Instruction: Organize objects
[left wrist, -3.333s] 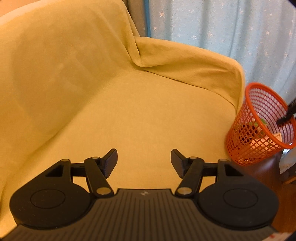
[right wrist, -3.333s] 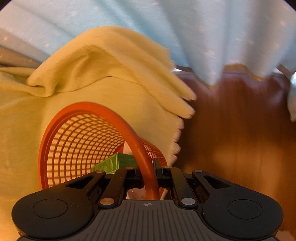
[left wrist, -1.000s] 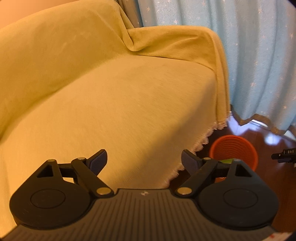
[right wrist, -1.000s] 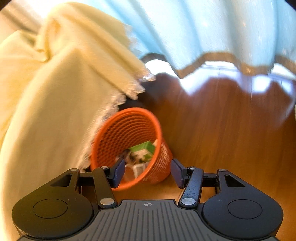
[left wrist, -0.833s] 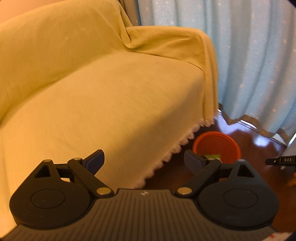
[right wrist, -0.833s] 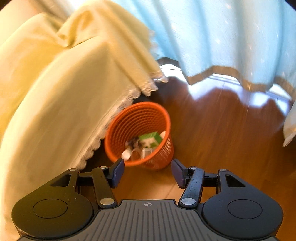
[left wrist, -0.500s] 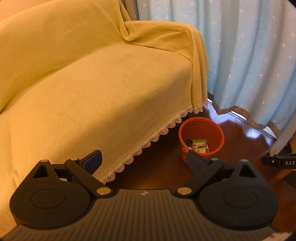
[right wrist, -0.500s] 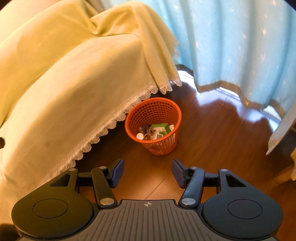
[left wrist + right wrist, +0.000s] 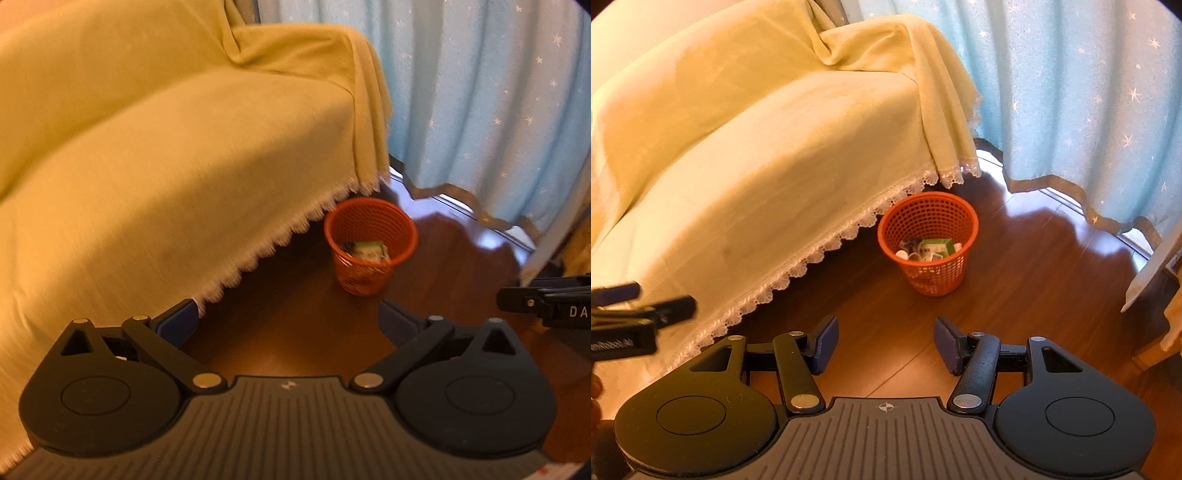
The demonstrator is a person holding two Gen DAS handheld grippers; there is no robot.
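Both grippers held up over the floor, nothing in either. Left gripper (image 9: 288,323): jaws spread wide, blue pads bare, wood floor (image 9: 295,332) visible through the gap. Right gripper (image 9: 886,343): jaws apart too, narrower gap than the left, empty. Orange mesh basket (image 9: 929,243) stands upright on the floor, just beside the lace-fringed hem of the yellow sofa cover (image 9: 757,155), near the sofa's front corner. In the right wrist view it sits ahead of the jaws and well apart from them, roughly centred, slightly right. In the left wrist view the basket (image 9: 371,245) is ahead and right of centre, also well clear of the fingertips. Basket contents: a green-and-white box (image 9: 936,245), a small white round-capped item (image 9: 902,254), some other white and dark pieces too small to identify. Light blue curtain with star print (image 9: 1089,103) hangs behind, its hem close to the floor, with glare on the boards below it. Left view is slightly motion-blurred along the sofa fringe. Each camera catches the other gripper at its edge: right one at the right edge of the left view, left one at the left edge of the right view.
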